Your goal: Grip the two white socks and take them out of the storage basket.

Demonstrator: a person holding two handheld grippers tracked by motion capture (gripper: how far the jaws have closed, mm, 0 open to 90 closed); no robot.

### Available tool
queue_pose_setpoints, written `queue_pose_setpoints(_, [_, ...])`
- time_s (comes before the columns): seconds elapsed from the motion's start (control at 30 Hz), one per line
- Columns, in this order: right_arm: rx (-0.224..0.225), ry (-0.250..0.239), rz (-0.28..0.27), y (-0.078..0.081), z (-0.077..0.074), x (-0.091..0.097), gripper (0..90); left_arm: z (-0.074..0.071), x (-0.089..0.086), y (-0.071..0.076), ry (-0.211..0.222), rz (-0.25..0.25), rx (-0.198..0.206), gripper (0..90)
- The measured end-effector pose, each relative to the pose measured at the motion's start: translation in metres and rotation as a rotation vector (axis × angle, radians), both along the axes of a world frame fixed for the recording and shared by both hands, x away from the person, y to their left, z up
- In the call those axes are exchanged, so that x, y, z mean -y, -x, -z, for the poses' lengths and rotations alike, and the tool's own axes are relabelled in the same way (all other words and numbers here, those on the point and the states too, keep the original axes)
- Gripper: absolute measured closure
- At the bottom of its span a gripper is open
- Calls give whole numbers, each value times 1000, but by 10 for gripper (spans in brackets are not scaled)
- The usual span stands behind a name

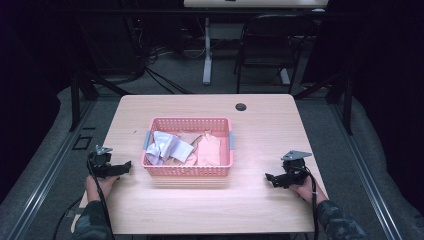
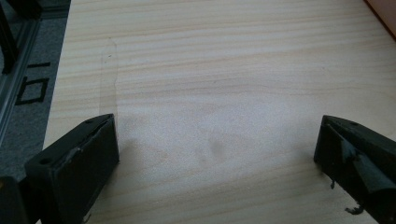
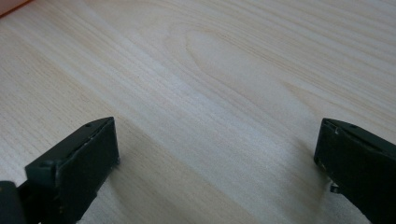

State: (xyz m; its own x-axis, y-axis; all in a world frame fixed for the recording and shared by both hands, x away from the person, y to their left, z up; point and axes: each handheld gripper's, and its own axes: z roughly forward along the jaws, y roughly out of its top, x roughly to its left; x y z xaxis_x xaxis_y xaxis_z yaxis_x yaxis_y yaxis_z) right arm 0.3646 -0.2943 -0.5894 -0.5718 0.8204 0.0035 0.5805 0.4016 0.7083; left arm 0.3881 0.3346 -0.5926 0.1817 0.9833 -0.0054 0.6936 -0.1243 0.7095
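Note:
A pink plastic basket (image 1: 188, 170) stands at the middle of the wooden table (image 1: 260, 200); crumpled white cloth (image 1: 165, 146) and pinkish cloth (image 1: 209, 150) lie inside it. My left gripper (image 1: 125, 167) rests on the table just left of the basket and points at it. Its jaws are wide apart in the left gripper view, left gripper (image 2: 217, 149), with bare wood between them. My right gripper (image 1: 271, 179) lies on the table to the right of the basket, aimed left. It is open too, right gripper (image 3: 217, 149), with nothing in it.
A round black grommet (image 1: 241, 106) sits in the table near its far edge. Beyond the table stand a black chair (image 1: 270, 45) and a white desk leg (image 1: 207, 50). Black frame rails (image 1: 75, 100) flank the table. The basket's corner (image 2: 385, 11) shows at upper right in the left gripper view.

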Motion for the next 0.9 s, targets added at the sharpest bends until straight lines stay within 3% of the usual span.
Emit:
queue_pose_setpoints(0.6, [4,-1,-1,0,0,0,0,-1,0,0,-4,9,-4,0])
queue_pose_setpoints(0.73, [4,-2,1,-1,0,0,0,-3,-2,0,-7,32,-34,2])
queue_pose_setpoints(0.77, [2,-3,-2,-1,0,0,0,-6,-3,-1,-12,53,-57,2])
queue_pose_setpoints(0.9, [2,-2,-2,-1,0,-1,0,-19,-3,-3,-4,65,-68,2])
